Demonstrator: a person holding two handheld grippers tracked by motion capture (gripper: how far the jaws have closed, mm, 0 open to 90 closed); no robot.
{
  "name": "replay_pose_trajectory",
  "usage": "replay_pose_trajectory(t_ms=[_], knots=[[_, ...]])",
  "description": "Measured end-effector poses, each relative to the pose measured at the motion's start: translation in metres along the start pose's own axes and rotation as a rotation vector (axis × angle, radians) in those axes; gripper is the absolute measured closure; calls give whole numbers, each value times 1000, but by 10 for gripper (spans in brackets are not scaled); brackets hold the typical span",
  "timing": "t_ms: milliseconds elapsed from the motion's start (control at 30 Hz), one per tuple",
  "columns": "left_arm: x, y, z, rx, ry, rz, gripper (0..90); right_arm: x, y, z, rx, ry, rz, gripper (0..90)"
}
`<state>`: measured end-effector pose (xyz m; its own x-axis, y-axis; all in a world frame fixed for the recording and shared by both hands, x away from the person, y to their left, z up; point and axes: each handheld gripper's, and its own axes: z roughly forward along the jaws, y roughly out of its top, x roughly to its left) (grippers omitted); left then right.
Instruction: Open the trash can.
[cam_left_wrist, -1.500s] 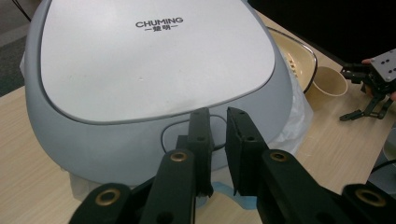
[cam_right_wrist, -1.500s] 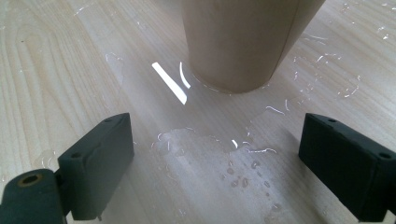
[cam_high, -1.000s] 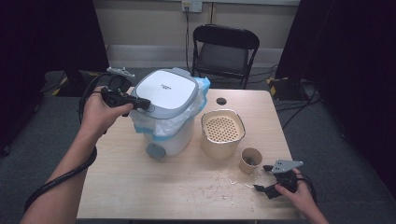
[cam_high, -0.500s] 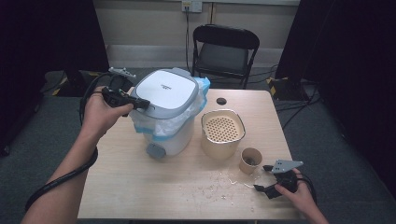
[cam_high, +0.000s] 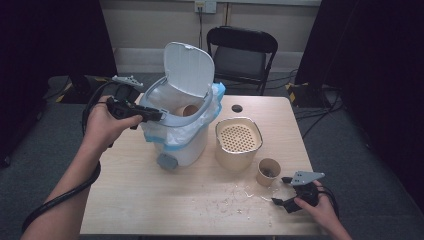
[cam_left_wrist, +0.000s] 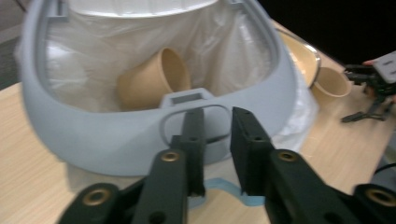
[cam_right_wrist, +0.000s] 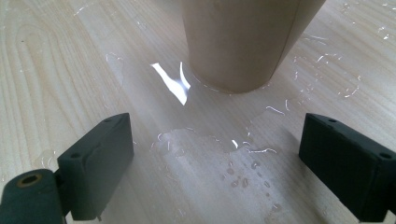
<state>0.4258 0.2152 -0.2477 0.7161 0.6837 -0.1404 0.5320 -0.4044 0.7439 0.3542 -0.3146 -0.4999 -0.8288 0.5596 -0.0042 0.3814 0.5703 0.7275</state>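
Observation:
A white and grey lidded bin (cam_high: 180, 145) with a plastic liner stands at the table's left. Its lid (cam_high: 189, 70) stands upright, and a paper cup (cam_left_wrist: 152, 79) lies tilted inside. My left gripper (cam_left_wrist: 217, 116) is at the bin's near rim, just in front of the latch loop (cam_left_wrist: 191, 105). Its jaws have just been opening and stand a little apart with nothing pinched between them. My right gripper (cam_right_wrist: 217, 126) rests wide open on the wet table, with a second paper cup (cam_right_wrist: 243, 37) standing just beyond its jaws.
A beige container with a perforated insert (cam_high: 238, 142) stands between the bin and the cup. Water is spilled on the table (cam_high: 240, 192) near my right gripper. A small black disc (cam_high: 237, 108) lies at the far edge. A black chair (cam_high: 242, 55) stands behind the table.
The bin's lid has swung from shut to upright, baring the cup inside. Both hands have stayed in place.

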Motion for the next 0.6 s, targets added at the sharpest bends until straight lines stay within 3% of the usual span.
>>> replay_pose_trajectory(t_ms=[200,333,600], knots=[[-8,-16,-2,-55,-33,44,518,0,0,0,1,1,-1,92],[-11,-26,-2,-6,-27,43,432,0,0,0,2,2,-1,92],[-12,-48,1,-9,-35,38,297,0,0,0,2,2,-1,92]])
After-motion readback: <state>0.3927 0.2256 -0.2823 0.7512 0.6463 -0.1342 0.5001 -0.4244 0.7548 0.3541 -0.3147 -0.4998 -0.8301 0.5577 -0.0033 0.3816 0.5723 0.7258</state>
